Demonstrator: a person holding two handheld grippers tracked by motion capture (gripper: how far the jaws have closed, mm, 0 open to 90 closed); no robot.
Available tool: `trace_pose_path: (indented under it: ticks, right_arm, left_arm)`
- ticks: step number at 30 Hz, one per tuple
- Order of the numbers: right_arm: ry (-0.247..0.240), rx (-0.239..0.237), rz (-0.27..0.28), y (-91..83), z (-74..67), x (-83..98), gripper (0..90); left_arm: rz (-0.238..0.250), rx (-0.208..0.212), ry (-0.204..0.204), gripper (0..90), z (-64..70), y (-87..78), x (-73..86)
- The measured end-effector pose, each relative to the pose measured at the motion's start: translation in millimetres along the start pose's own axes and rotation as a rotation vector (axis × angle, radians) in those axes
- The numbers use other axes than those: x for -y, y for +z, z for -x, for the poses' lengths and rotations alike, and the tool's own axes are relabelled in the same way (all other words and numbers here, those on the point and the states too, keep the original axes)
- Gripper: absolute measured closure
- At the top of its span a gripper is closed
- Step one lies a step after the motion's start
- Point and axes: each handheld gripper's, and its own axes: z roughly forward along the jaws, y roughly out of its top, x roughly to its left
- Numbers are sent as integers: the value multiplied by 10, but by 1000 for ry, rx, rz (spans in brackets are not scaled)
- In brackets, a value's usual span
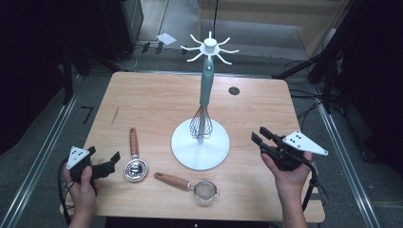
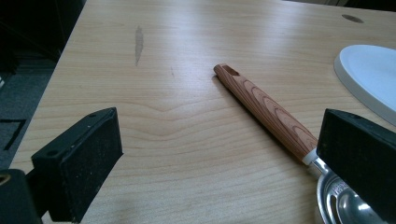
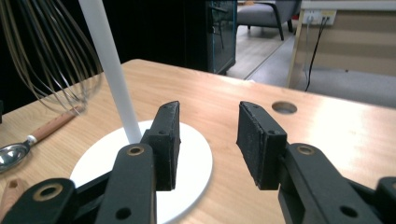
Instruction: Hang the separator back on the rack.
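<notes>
A white hook stand (image 1: pixel 200 152) rises from the middle of the wooden table, and a teal-handled whisk (image 1: pixel 206 90) hangs from it. A wooden-handled metal scoop (image 1: pixel 134 145) lies to its left. A small wooden-handled strainer (image 1: pixel 206 191) lies in front. My left gripper (image 1: pixel 114 162) rests near the table's left front edge, open, just left of the scoop's bowl. In the left gripper view its jaws (image 2: pixel 219 154) stand wide apart over bare wood, with the scoop handle (image 2: pixel 266 109) by the right jaw. My right gripper (image 1: pixel 260 135) is right of the base, open and empty (image 3: pixel 210 140), pointing at the stand's pole (image 3: pixel 109 70).
A round cable hole (image 1: pixel 234 90) sits at the table's back right. The whisk wires (image 3: pixel 42 60) hang close to the pole, above the base (image 3: pixel 187 158). Dark stands and cables surround the table, and a slip of paper (image 1: pixel 166 38) lies on the floor behind.
</notes>
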Motion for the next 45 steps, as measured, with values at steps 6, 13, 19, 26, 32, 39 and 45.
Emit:
trace_pose_path:
  ticks: [6, 13, 19, 26, 32, 39, 45]
  right_arm:
    - [29, 21, -34, -19, 114, 201, 595]
    - [67, 28, -103, -8, 267, 381, 628]
    - [58, 4, -161, 68, 254, 462, 622]
    - [29, -73, -216, 171, 87, 452, 636]
    - [-38, -116, -266, 269, -110, 416, 634]
    - [-87, -190, -326, 402, -388, 375, 642]
    - [-170, -225, -376, 500, -624, 356, 638]
  left_arm:
    - [1, 3, 7, 4, 7, 17, -5]
    - [-6, 4, 10, 4, 6, 19, -8]
    - [-7, 5, 17, 4, 11, 21, -9]
    - [-10, 4, 17, 4, 13, 25, -10]
    - [-12, 5, 19, 4, 15, 27, -10]
    - [-13, 7, 17, 4, 15, 30, -11]
    - [-14, 8, 16, 4, 14, 30, -12]
